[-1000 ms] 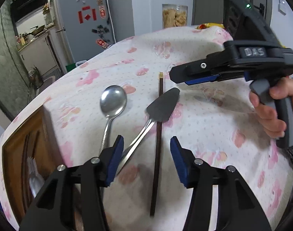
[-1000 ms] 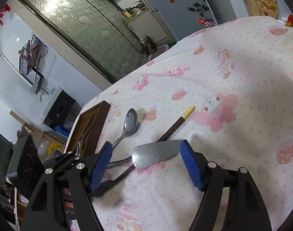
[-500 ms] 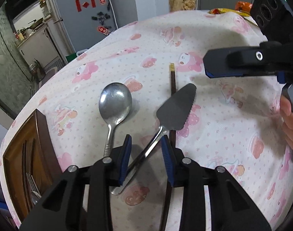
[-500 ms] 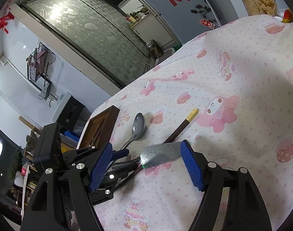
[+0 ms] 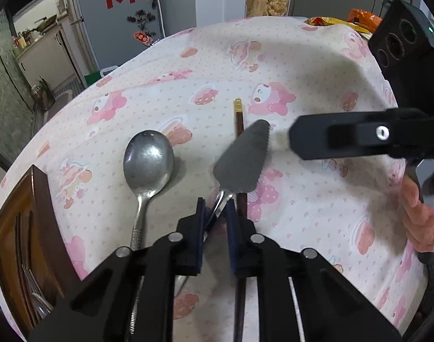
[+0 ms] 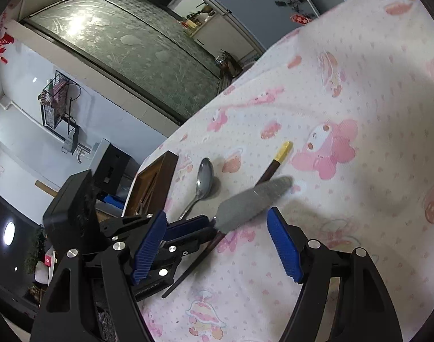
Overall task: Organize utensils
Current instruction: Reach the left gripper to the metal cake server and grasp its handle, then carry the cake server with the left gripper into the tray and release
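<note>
Left gripper (image 5: 215,216) has just been closing on grey serrated cake server (image 5: 241,161) handle; silver spoon (image 5: 147,165) left, dark chopstick (image 5: 239,119) right; right gripper (image 6: 217,245) wide open, empty.

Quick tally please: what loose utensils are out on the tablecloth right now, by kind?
Spoon: 1
Cake server, handle between the left gripper's pads: 1
Chopstick: 1
Total: 3

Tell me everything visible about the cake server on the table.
The cake server is grey metal: a pointed triangular blade, serrated along one edge, on a thin shiny handle. The left gripper, whose jaws have just been closing, clamps the handle. The blade crosses a dark chopstick, tip pointing away, and looks slightly raised above the patterned tablecloth.
</note>
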`<action>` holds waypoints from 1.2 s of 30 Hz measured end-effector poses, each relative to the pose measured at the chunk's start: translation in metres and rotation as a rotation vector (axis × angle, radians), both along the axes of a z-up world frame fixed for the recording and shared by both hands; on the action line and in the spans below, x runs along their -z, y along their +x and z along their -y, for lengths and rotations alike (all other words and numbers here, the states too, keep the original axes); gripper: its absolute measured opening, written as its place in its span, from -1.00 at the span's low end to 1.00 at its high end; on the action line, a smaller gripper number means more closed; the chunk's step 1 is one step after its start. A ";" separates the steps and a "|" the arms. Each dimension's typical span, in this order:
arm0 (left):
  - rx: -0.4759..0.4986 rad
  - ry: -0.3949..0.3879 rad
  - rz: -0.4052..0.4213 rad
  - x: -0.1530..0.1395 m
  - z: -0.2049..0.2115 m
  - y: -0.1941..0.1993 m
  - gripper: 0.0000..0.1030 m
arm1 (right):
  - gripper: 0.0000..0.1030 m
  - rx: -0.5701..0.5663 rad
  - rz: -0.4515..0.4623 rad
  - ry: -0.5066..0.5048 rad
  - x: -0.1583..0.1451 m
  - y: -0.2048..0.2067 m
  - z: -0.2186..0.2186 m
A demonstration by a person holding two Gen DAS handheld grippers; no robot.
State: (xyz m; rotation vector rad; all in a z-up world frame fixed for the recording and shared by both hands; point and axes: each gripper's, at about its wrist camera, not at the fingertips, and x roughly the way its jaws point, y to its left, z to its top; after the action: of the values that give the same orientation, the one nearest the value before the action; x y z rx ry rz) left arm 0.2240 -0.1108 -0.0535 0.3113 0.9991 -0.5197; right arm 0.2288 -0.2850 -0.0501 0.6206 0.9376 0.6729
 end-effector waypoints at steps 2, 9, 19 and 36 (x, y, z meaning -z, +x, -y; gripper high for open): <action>-0.013 -0.021 -0.005 -0.002 0.000 -0.004 -0.81 | 0.44 0.000 -0.014 0.008 0.003 0.000 0.000; -0.039 -0.072 0.006 -0.006 -0.003 -0.015 -0.88 | -0.01 0.004 -0.062 -0.025 0.013 0.008 -0.015; -0.013 -0.075 0.033 -0.012 -0.001 -0.026 -0.95 | -0.38 0.026 -0.103 -0.058 0.015 0.024 -0.029; 0.026 -0.035 0.128 -0.024 -0.002 -0.058 -0.99 | -0.91 0.056 -0.030 -0.071 -0.013 0.004 -0.039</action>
State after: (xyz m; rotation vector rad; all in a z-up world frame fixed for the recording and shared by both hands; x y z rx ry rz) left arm 0.1663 -0.1089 -0.0298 0.3230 0.8619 -0.5336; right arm 0.2331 -0.2460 -0.0369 0.5930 0.9646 0.5789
